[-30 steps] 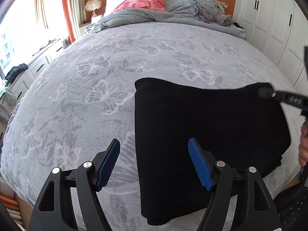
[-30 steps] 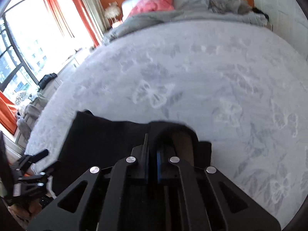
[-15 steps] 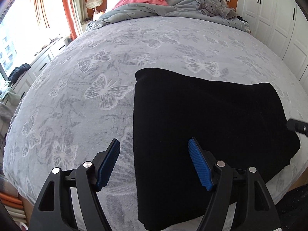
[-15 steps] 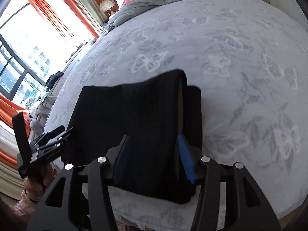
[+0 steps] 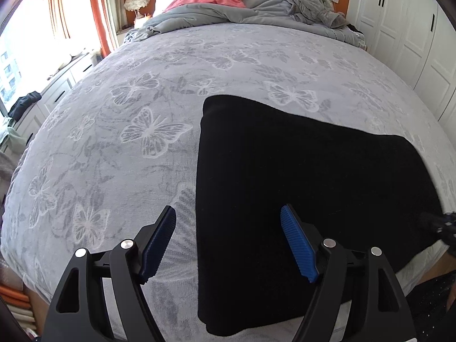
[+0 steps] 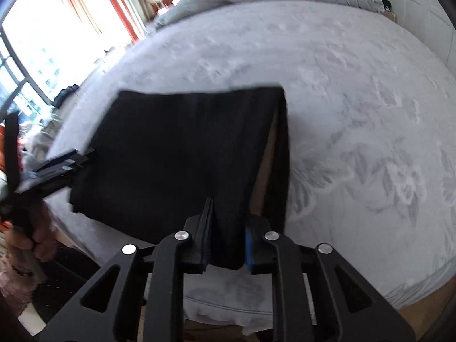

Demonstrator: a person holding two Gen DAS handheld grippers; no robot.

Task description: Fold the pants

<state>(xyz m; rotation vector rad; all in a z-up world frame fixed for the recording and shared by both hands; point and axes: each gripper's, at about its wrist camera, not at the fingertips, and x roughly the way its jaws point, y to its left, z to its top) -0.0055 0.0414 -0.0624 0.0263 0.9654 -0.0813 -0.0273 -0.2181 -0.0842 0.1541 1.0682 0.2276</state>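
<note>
Left gripper (image 5: 228,245) – jaws wide apart, nothing between the pads; it hangs over the left edge of the pants (image 5: 299,199), one blue pad above the bedspread (image 5: 114,131), the other above the black fabric.

Pants: black, folded into a flat rectangle, lying on the near right part of the bed, its near edge close to the bed's edge. In the right wrist view the right side shows a second layer with a gap of lighter colour between the layers.

Right gripper (image 6: 226,239) – jaws have just been closing, now narrow, with the near edge of the pants between the blue pads – pads look pressed on the cloth. Frame blurred.
</note>
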